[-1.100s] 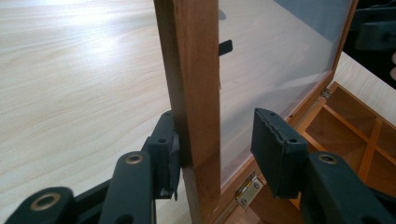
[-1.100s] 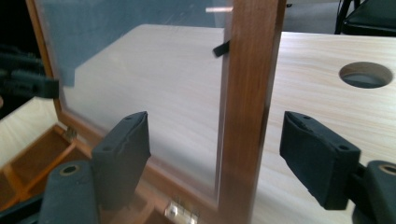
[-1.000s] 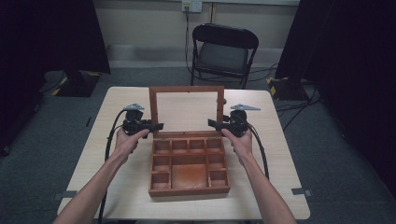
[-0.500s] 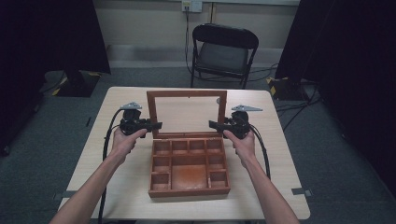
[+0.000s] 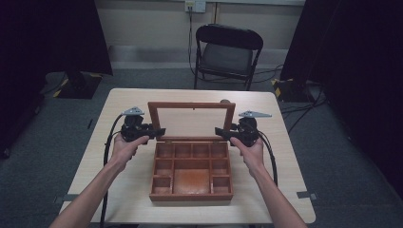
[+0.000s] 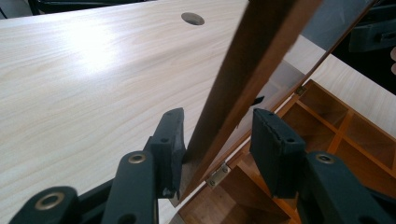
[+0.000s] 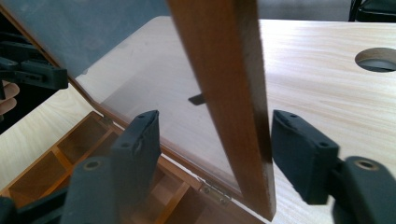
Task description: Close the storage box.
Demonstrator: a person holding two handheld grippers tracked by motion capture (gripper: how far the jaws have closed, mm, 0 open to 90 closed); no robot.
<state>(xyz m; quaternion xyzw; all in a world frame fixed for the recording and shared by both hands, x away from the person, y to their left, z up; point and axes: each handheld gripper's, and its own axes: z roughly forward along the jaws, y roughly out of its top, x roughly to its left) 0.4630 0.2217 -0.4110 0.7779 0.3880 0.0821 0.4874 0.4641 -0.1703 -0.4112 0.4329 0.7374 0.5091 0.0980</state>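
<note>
Wooden compartment box [image 5: 191, 171] lies mid-table, glass-paned lid [image 5: 191, 121] raised upright.

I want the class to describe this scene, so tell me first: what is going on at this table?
A person sits at a table with a gripper in each hand, working on a wooden compartment box whose glass-paned lid stands open and upright. The left gripper and the right gripper each straddle a side rail of the lid's frame with jaws open, not yet clamped. The compartments look empty.

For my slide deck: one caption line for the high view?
Person's two tongs, left and right, flank the raised lid of a compartmented wooden box.
</note>
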